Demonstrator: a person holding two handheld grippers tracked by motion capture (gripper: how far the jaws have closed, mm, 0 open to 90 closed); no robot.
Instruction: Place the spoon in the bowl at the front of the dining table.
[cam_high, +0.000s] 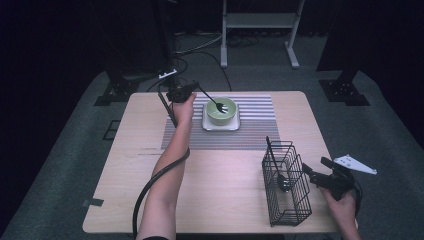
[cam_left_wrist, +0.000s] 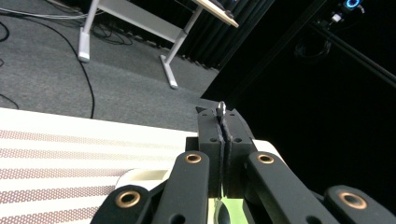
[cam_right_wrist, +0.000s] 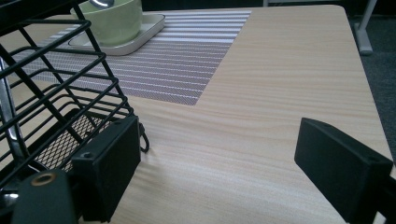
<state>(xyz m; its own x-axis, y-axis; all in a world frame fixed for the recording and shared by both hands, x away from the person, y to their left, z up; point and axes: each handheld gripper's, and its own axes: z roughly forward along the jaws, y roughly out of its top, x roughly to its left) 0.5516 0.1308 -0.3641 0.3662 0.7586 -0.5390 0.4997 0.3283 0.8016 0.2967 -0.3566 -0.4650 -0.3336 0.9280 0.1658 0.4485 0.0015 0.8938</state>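
My left gripper (cam_high: 192, 89) is shut on the handle of a thin metal utensil (cam_high: 212, 100), whose head rests in the green bowl (cam_high: 221, 111). In the left gripper view the jaws (cam_left_wrist: 223, 135) are pressed together with the handle's tip (cam_left_wrist: 221, 109) sticking out above them. The bowl stands on a white square plate (cam_high: 220, 125) on a striped placemat (cam_high: 250, 132). My right gripper (cam_high: 312, 175) is open, low over the table just right of a black wire basket (cam_high: 286, 185). A spoon (cam_high: 280, 175) stands in that basket. Between the right gripper's (cam_right_wrist: 219, 163) pads is bare wood.
The basket (cam_right_wrist: 56, 93) sits near the table's front right edge. The bowl (cam_right_wrist: 114, 21), plate (cam_right_wrist: 140, 39) and placemat (cam_right_wrist: 177, 65) lie farther off. A white metal frame (cam_high: 260, 30) stands on the floor behind the table. A cable trails from the left forearm.
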